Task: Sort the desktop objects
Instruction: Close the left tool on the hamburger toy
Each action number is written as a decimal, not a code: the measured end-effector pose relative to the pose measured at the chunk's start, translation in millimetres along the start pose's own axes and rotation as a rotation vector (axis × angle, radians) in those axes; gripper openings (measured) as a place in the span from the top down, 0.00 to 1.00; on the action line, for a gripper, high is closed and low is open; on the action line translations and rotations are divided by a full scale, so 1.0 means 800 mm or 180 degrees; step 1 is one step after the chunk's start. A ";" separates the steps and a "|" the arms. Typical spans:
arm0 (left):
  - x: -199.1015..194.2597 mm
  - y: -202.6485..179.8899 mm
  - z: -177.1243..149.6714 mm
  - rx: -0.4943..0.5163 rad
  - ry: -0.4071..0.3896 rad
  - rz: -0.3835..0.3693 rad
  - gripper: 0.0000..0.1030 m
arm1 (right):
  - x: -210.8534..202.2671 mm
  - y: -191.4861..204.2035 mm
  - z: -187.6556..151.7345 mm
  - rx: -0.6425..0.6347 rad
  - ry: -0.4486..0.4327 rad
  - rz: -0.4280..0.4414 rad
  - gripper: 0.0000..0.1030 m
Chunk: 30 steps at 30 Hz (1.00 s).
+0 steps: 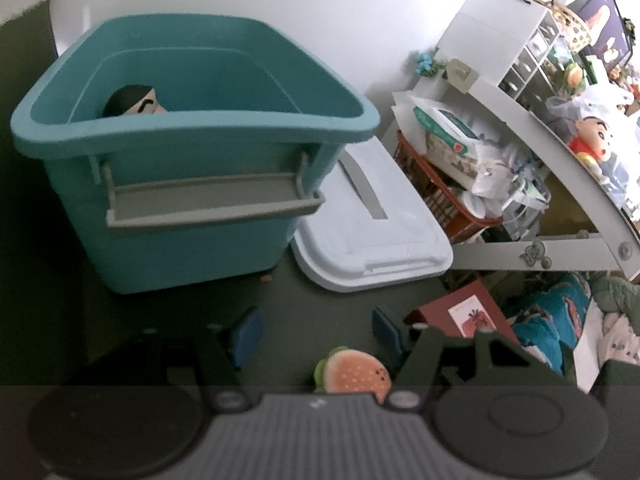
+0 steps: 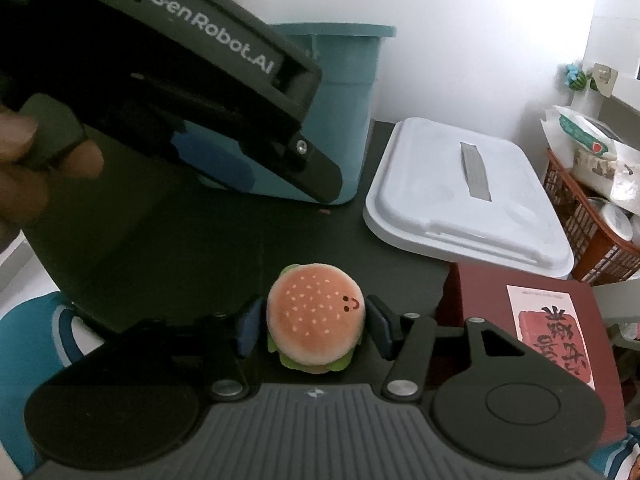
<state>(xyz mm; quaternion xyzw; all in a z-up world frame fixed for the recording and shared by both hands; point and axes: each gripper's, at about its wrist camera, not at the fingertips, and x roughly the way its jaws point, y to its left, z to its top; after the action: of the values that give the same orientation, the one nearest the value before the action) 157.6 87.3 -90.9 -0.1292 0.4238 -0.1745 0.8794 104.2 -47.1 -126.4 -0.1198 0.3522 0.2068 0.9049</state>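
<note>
A small burger plush (image 2: 316, 316) sits on the dark tabletop between the blue pads of my right gripper (image 2: 314, 326). Narrow gaps show on both sides of it, so the jaws stand open around it. The same burger plush (image 1: 352, 374) shows low in the left wrist view, just below my left gripper (image 1: 316, 332), which is open and holds nothing. Beyond the left gripper stands a teal bin (image 1: 192, 240) with a dark-haired doll head (image 1: 134, 100) inside. In the right wrist view, the left gripper's black housing (image 2: 180, 80) hangs over the table at upper left, held by a hand (image 2: 24, 152).
A white lid (image 2: 468, 204) lies flat to the right of the bin. A dark red box (image 2: 540, 320) with a printed label sits at the table's right edge. Past that edge are a red basket (image 1: 440, 204) of packets, white shelves and a plush doll (image 1: 596, 140).
</note>
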 end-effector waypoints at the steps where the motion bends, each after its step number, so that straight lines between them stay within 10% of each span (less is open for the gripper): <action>1: 0.000 -0.001 0.000 0.0006 0.0004 -0.0005 0.38 | 0.000 0.000 0.000 -0.0010 0.0021 -0.0011 0.43; 14: -0.002 -0.005 0.001 0.0050 -0.0013 -0.0027 0.38 | -0.001 -0.004 0.004 0.0008 0.0057 -0.0066 0.51; 30: -0.023 -0.036 0.001 -0.0036 -0.0116 -0.0450 0.38 | -0.051 -0.022 0.019 0.0362 -0.0528 0.0032 0.51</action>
<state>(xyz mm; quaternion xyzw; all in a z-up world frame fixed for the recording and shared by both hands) 142.0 68.8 -66.8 -0.1669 0.3985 -0.2313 0.8717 94.1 -68.7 -86.1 -0.0490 0.2877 0.2002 0.9353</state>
